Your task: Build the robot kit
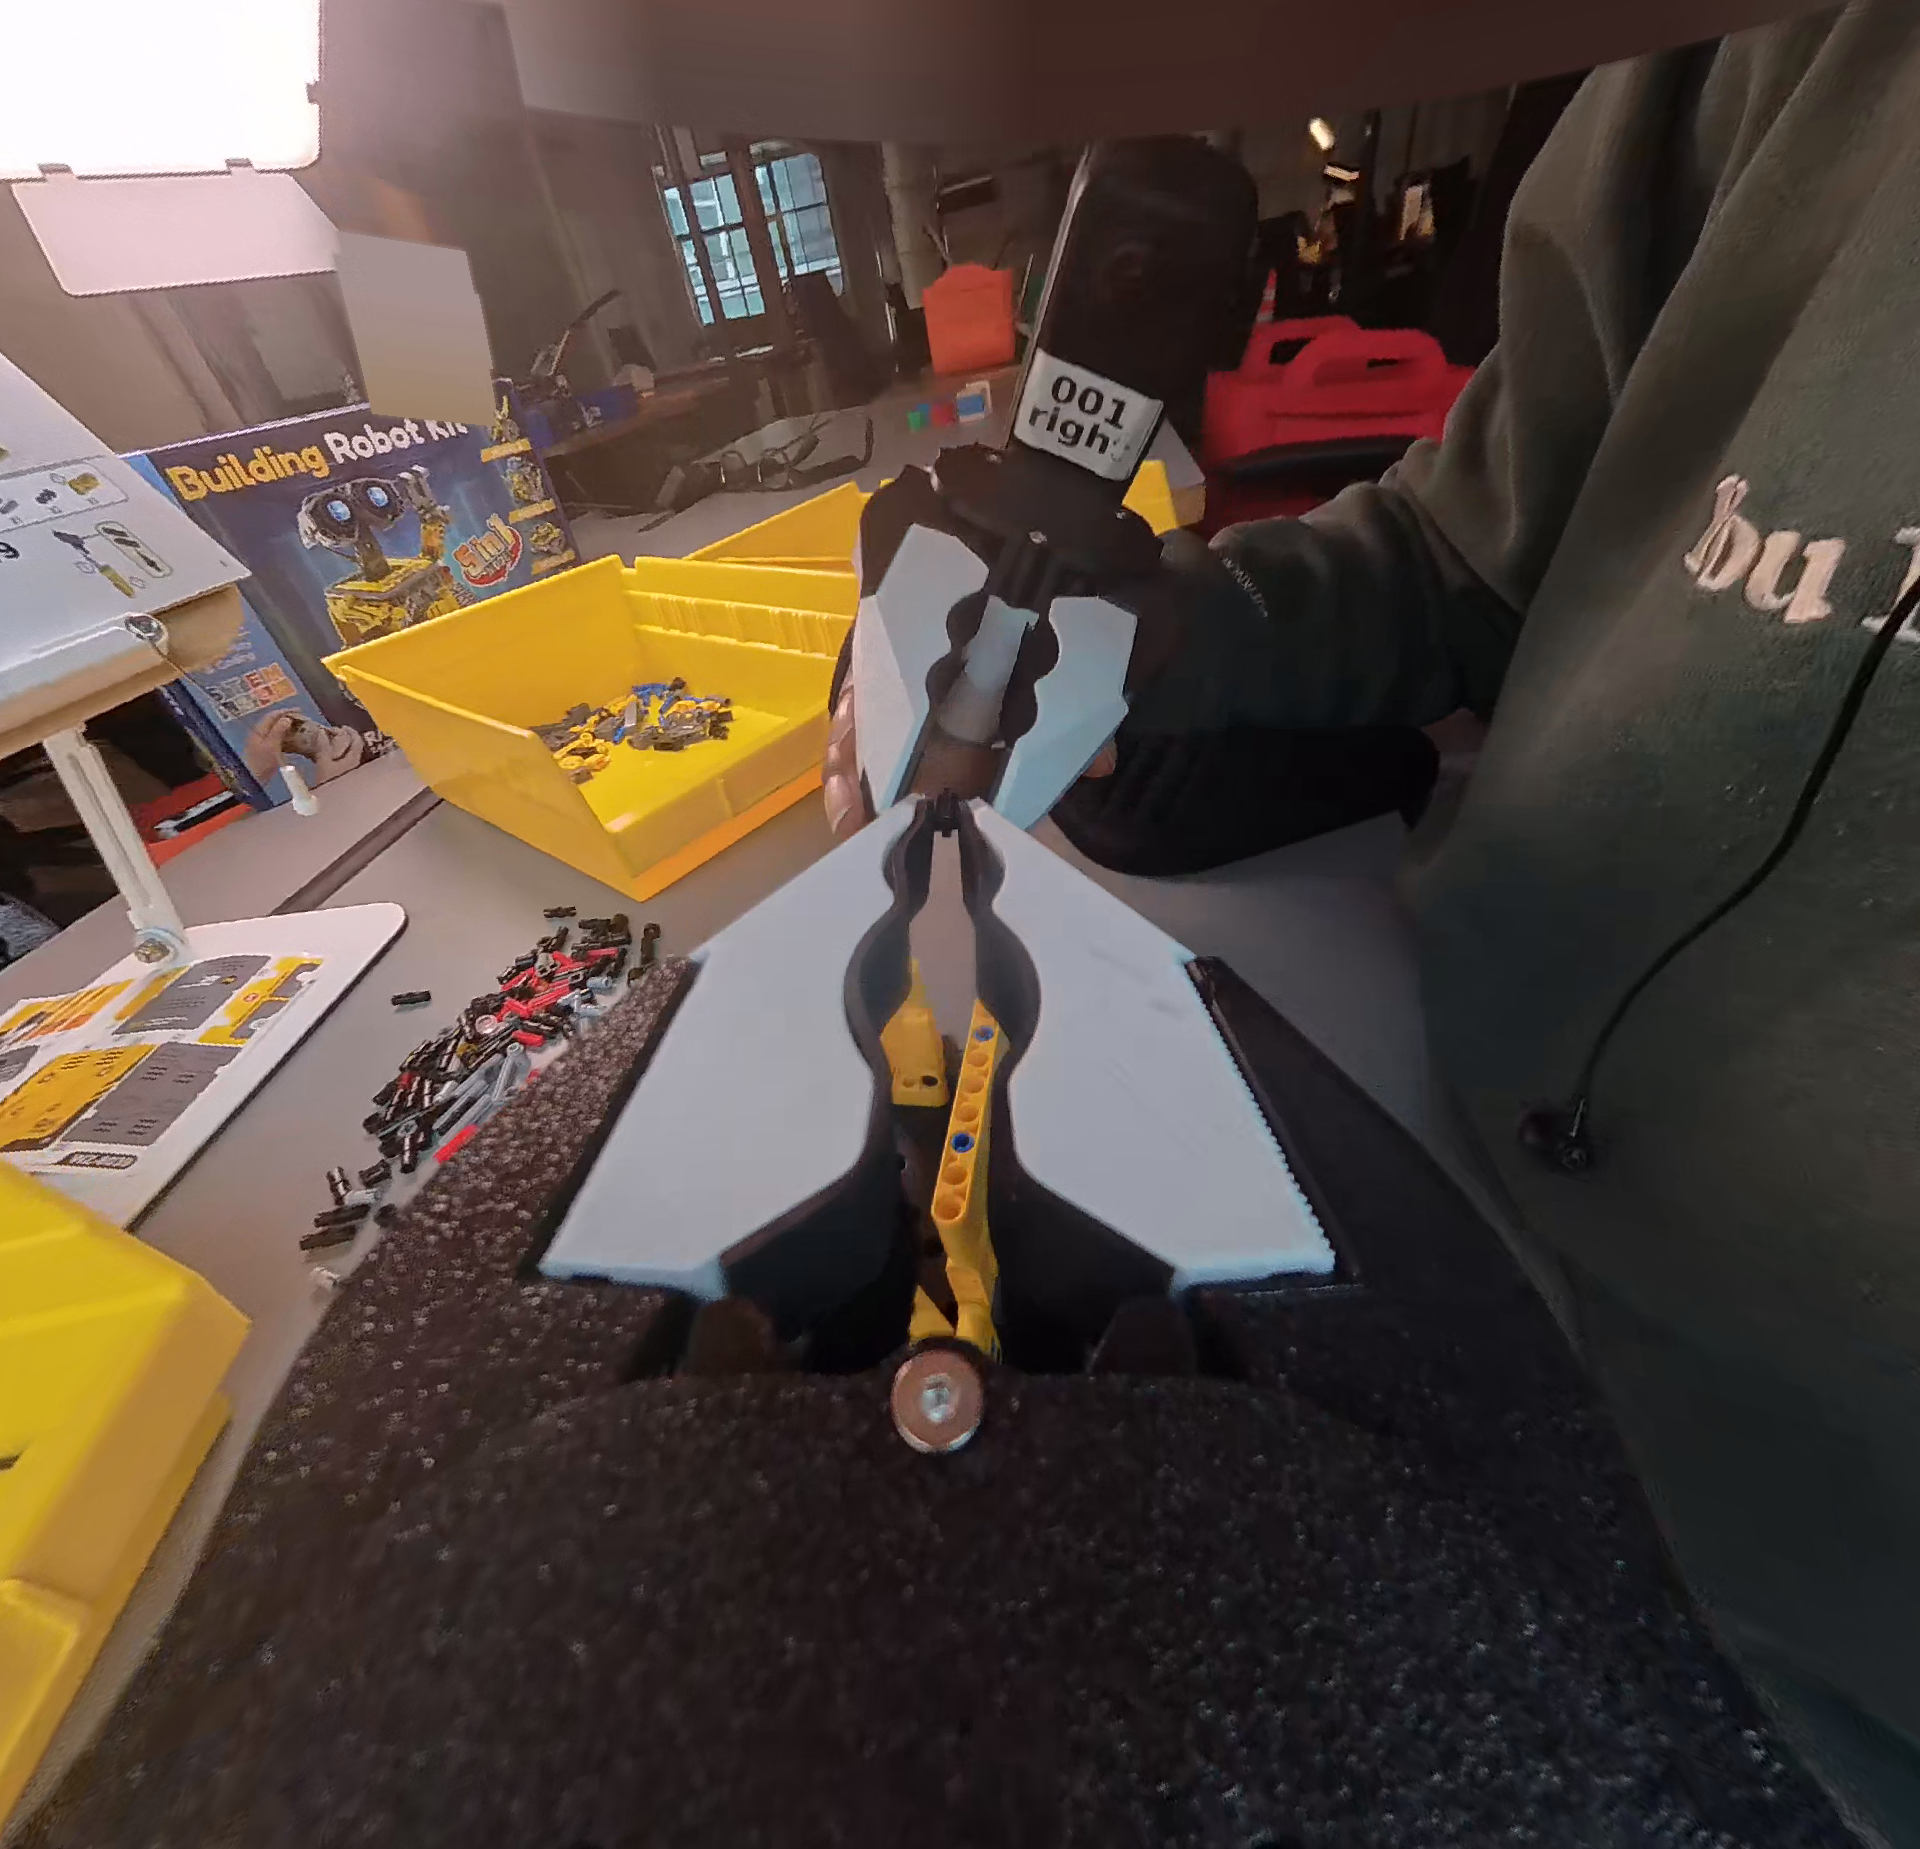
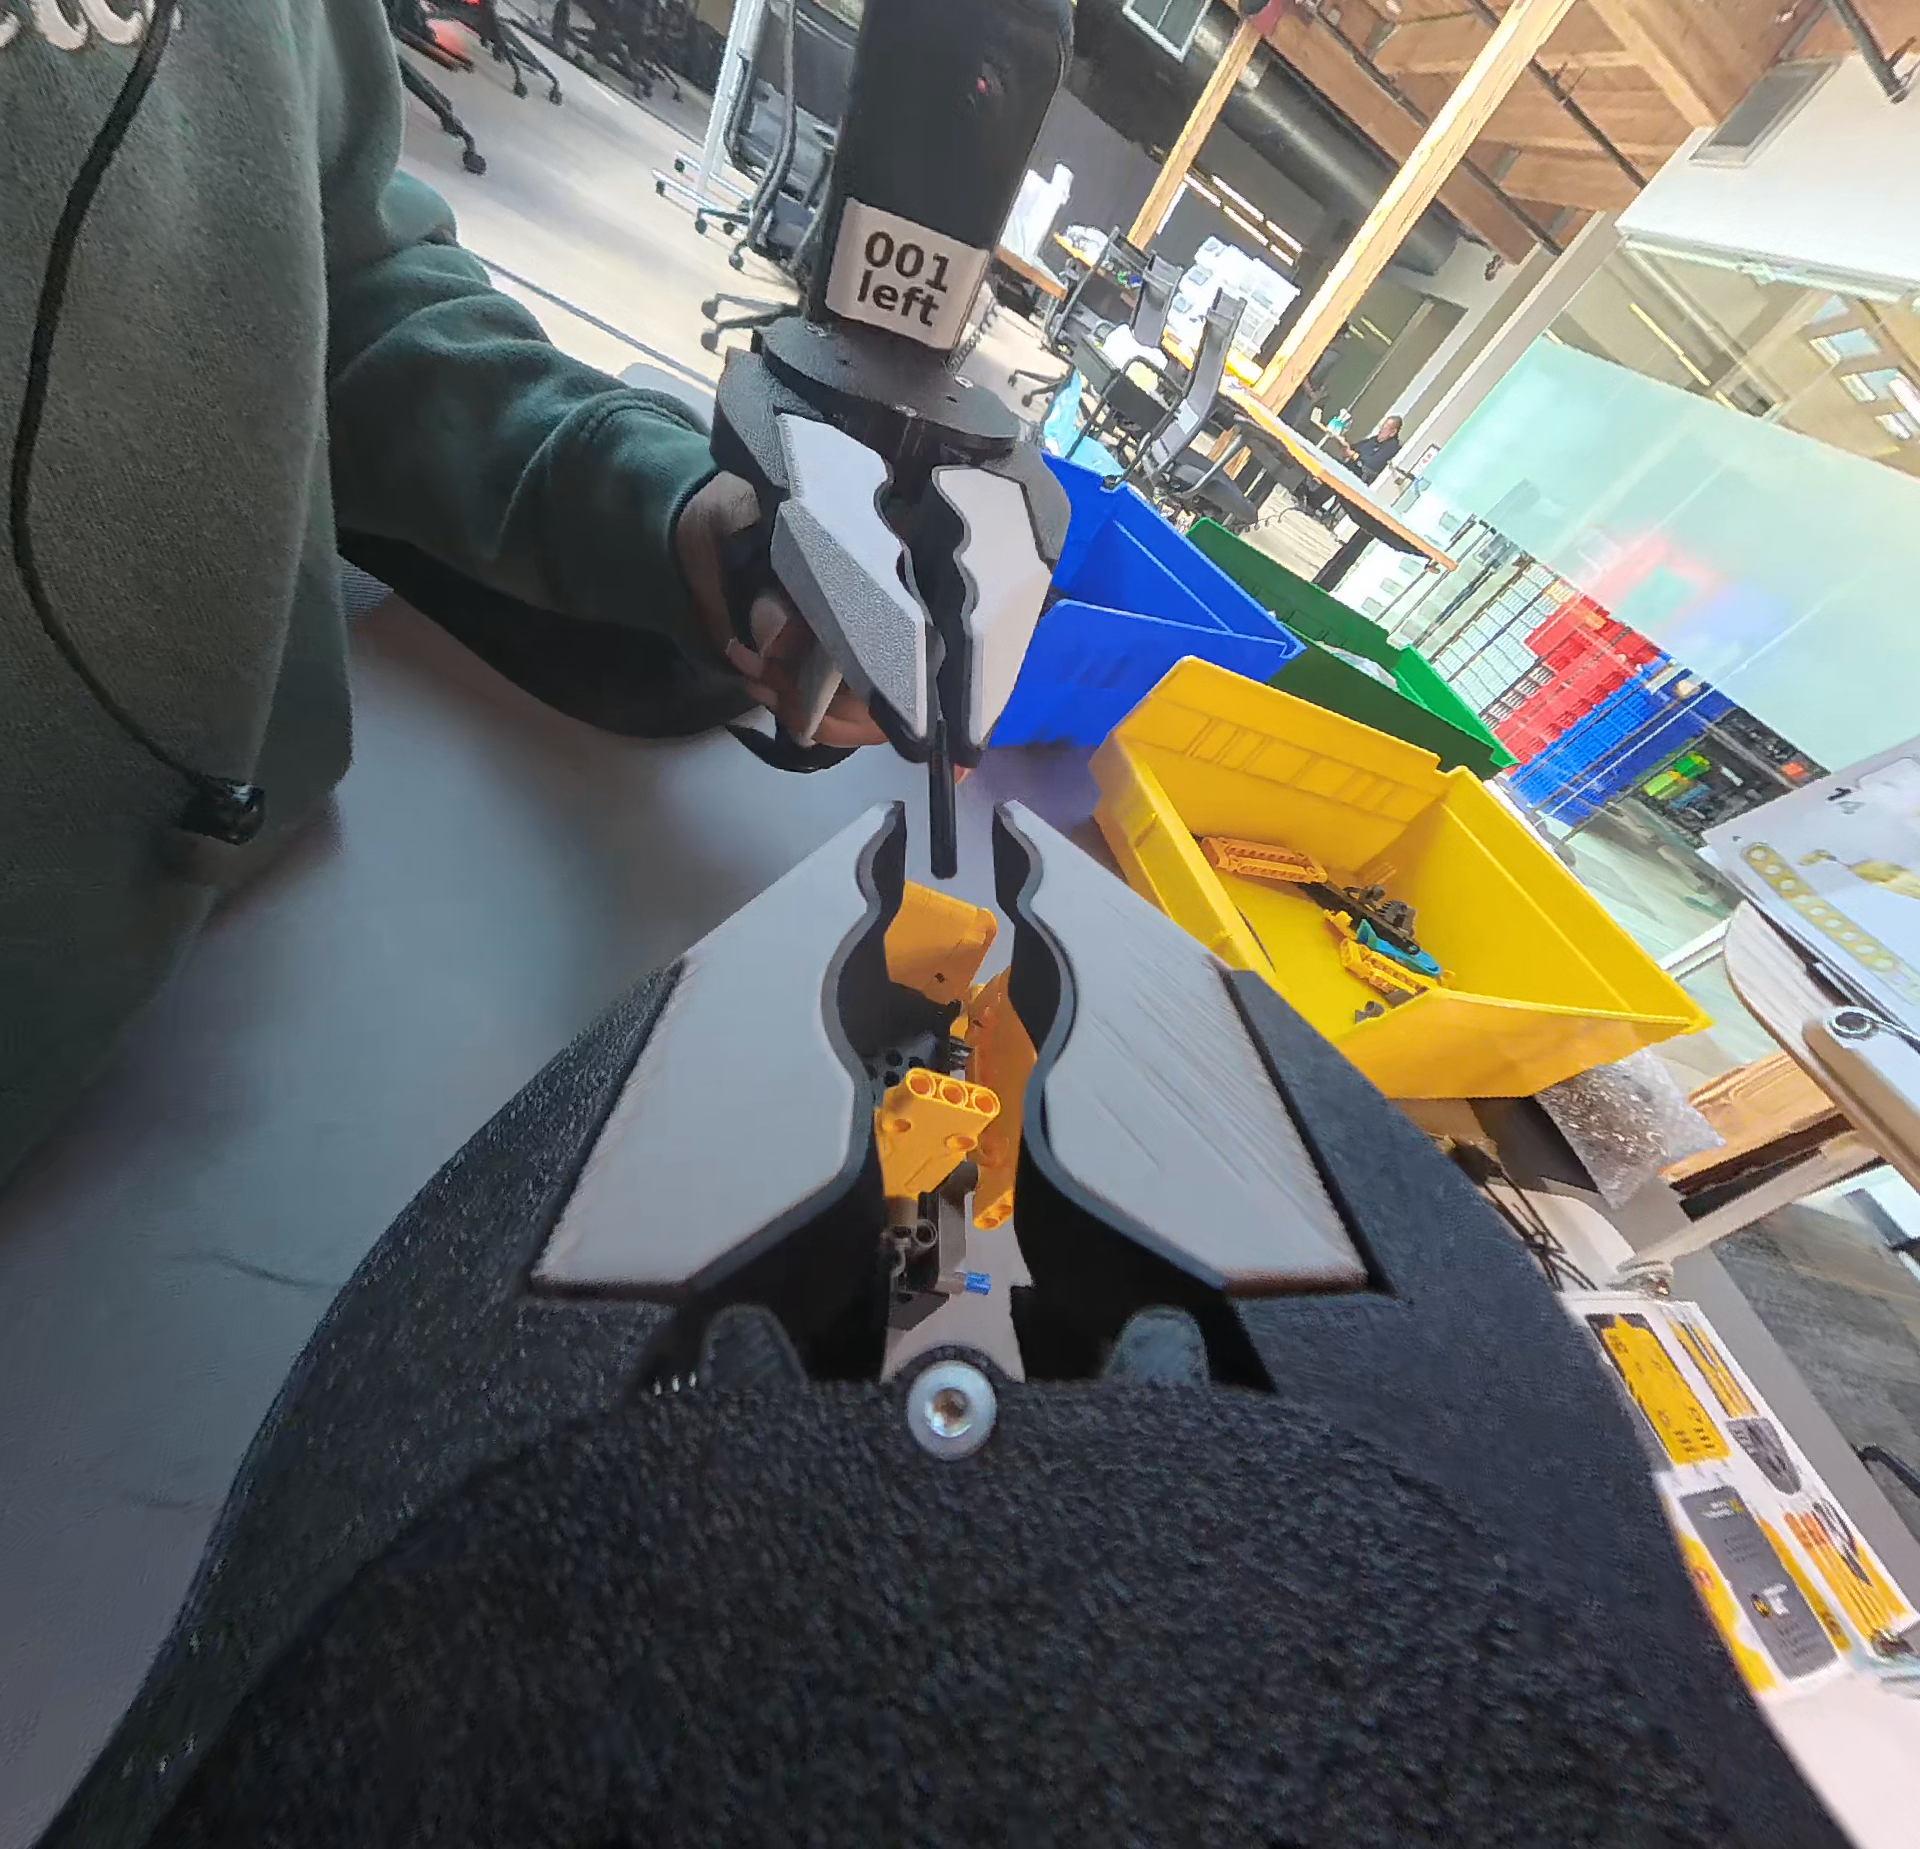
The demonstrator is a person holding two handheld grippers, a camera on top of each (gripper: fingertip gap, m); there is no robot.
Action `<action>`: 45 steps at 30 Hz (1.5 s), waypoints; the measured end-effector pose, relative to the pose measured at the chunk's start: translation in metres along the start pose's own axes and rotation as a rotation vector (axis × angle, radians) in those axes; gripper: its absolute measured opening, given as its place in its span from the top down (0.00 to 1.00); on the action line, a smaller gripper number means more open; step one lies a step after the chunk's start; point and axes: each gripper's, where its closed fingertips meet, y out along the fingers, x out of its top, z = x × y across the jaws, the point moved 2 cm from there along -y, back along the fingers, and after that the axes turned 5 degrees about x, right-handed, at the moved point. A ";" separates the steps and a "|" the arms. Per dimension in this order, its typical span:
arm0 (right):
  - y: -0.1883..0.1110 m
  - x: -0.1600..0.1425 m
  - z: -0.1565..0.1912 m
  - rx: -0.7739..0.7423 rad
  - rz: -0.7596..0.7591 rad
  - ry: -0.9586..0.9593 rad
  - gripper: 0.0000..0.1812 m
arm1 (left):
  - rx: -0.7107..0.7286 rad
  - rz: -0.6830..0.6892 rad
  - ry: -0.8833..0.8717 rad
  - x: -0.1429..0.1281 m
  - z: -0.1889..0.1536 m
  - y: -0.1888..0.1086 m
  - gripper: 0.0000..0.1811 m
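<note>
We take the black axle [image 2: 942,802] as our landmark. It hangs above the grey table [image 2: 468,916], pinched at its upper end in the tips of the left gripper [image 1: 940,812], whose jaws are closed on it. The axle's free end reaches into the mouth of the right gripper [image 2: 948,823], whose tips stand narrowly apart on either side of it; we see no contact there. Just behind the axle's free end, between the right gripper's fingers, sits a yellow assembly [image 2: 935,1124] with dark grey parts and a small blue pin. We cannot tell whether those jaws grip it or it lies beneath them. On the opposite side of the axle, a yellow perforated beam [image 1: 971,1113] shows through the gap of the left gripper's fingers. Near the axle, on the side away from the person, a loose pile of pins [image 1: 499,1030], black, red and grey, is scattered on the table. Farther from the axle stands a yellow bin [image 1: 468,760] with mixed small parts, with a kit box [image 1: 343,552] beyond it. The right wrist view shows another yellow bin [image 2: 1195,812] holding yellow beams, and past it a blue bin [image 2: 1122,594] and a green bin [image 2: 1351,677]. A green sleeve [image 2: 468,449] lies close to the axle on the person's side.
</note>
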 end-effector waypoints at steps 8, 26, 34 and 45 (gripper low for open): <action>0.004 -0.012 0.001 0.017 0.082 0.049 0.98 | 0.057 0.100 0.092 -0.012 0.004 0.003 0.98; 0.004 0.009 -0.006 0.062 -0.309 0.378 0.98 | 0.045 -0.079 -0.100 0.016 0.006 0.003 0.98; 0.007 0.008 -0.003 0.069 -0.306 0.377 0.98 | 0.034 -0.073 -0.101 0.016 0.004 0.005 0.98; 0.007 0.006 -0.004 0.056 -0.288 0.362 0.98 | 0.043 -0.054 -0.083 0.013 0.005 0.004 0.98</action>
